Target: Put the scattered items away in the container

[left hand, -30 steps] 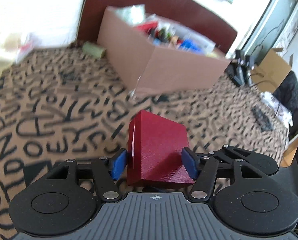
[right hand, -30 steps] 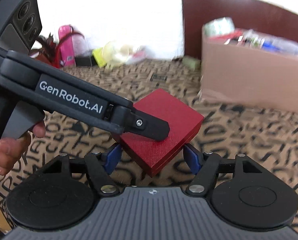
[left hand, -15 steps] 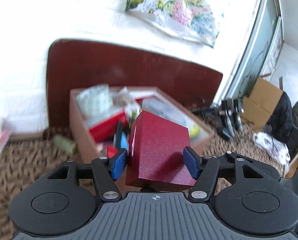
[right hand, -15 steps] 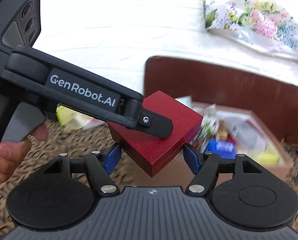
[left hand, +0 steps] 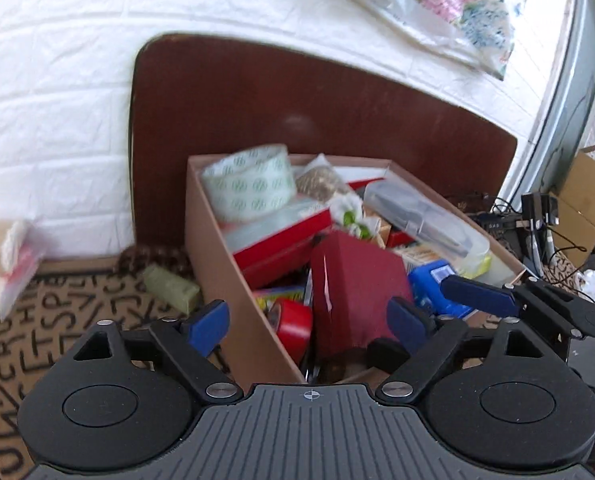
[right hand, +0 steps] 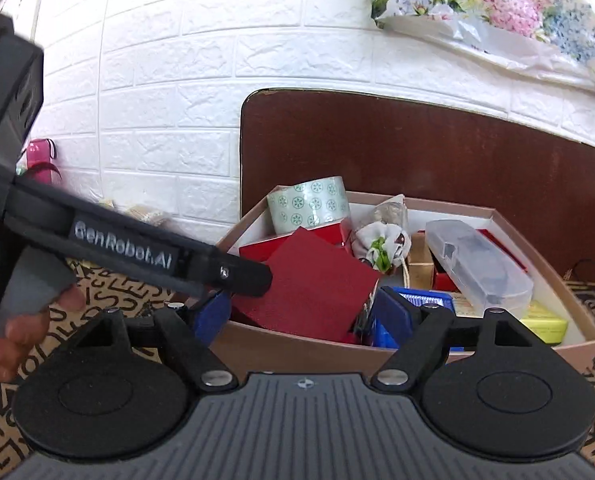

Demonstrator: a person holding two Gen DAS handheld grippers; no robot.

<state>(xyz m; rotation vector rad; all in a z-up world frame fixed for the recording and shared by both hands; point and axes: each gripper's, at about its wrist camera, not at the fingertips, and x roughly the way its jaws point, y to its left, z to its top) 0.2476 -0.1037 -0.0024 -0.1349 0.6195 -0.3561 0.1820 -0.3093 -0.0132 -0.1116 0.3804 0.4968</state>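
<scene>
The dark red box [left hand: 353, 292] lies tilted inside the brown cardboard box [left hand: 233, 292], among other items. It also shows in the right wrist view [right hand: 309, 284], inside the same cardboard box [right hand: 297, 348]. My left gripper [left hand: 309, 320] is open, its blue pads apart on either side of the red box and over the container's near corner. My right gripper [right hand: 305, 316] is open too, its pads wide of the red box. The left gripper's finger crosses the right wrist view.
The container holds a patterned tape roll [left hand: 249, 188], a red flat box [left hand: 281, 240], a clear plastic case [left hand: 425, 220], a red tape roll [left hand: 293, 320] and a blue pack [right hand: 425, 300]. A green block [left hand: 171, 288] lies on the letter-patterned cloth left of it. A brown headboard stands behind.
Both grippers carried the red box up and over the container, then opened. The red box now rests inside the cardboard box.
</scene>
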